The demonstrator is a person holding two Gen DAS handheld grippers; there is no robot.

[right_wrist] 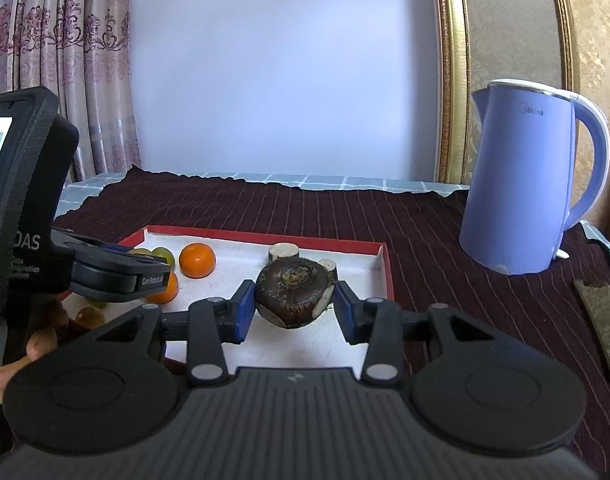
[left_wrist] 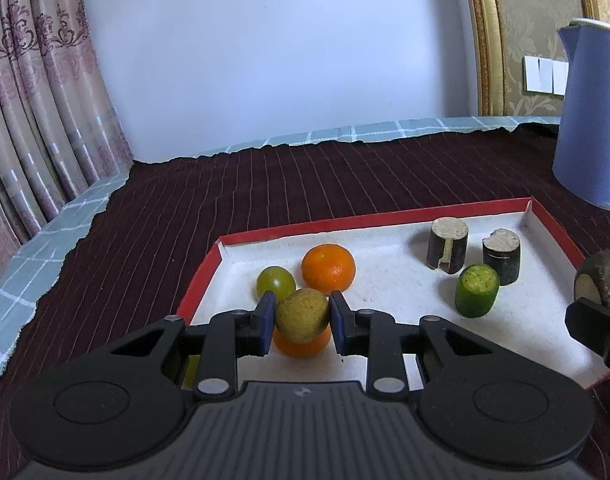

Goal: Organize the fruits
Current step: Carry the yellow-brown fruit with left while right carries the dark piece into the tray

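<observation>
The tray (left_wrist: pixel 553 226) has a red rim and a white floor. In it lie 2 orange tangerines (left_wrist: pixel 328 268), a green tomato (left_wrist: pixel 275 282) and a green-skinned stub (left_wrist: pixel 477 290). The cloth (left_wrist: pixel 305 188) is dark maroon with thin pale stripes. The kettle (right_wrist: pixel 521 192) is lavender blue.

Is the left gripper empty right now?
No, the left gripper is clamped on a small yellow-green round fruit, held over the red-rimmed tray.

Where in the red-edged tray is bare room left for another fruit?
The white floor of the tray is bare between the orange and the dark stem pieces. The near-left corner by the green fruit is crowded.
</observation>
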